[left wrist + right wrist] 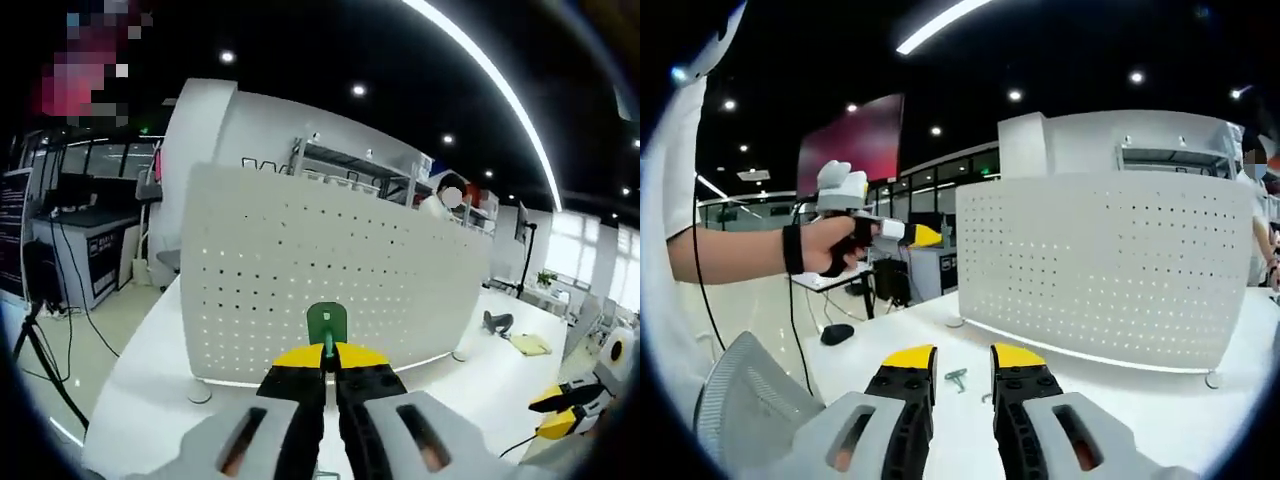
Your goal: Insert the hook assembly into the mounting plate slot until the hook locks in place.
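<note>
A white perforated mounting plate (340,270) stands upright on the white table (150,400). My left gripper (328,356) is shut on a small green hook (327,322), held up in front of the plate's lower middle, a short way off it. In the right gripper view the same plate (1100,270) rises at the right. A hand holds the left gripper (902,232) up at the left of the plate's edge. My right gripper (962,360) is open above the table, empty. A small grey-green hook (956,378) lies on the table between its jaws.
The right gripper (568,402) shows low at the right of the left gripper view. A dark object (497,321) and a yellow pad (528,344) lie beyond the plate's right end. A black mouse-like item (837,334) sits at the table's left. A tripod (40,350) stands on the floor.
</note>
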Available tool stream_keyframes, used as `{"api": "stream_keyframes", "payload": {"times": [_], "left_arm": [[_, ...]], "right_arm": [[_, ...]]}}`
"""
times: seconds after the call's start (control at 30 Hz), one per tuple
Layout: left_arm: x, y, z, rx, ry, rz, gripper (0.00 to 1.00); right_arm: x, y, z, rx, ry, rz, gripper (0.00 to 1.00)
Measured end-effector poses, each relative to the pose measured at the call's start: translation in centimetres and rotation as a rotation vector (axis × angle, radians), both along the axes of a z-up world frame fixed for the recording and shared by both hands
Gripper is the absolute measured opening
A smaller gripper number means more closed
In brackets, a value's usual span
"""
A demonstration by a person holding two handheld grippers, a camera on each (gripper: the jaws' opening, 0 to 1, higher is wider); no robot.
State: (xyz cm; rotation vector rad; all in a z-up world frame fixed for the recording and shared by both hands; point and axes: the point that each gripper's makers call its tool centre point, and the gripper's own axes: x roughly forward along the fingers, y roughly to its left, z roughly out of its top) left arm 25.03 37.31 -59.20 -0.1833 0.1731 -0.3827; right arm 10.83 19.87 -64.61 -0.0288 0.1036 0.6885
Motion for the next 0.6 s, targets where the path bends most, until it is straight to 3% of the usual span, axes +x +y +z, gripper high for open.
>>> {"api": "stream_keyframes", "payload": {"times": [0.6], "left_arm": [[3.9, 3.0, 1.8, 0.058, -0.012, 0.107, 0.02]], "right_arm": [[0.3, -0.4, 0.1, 0.022, -0.005, -0.003, 0.24]]}}
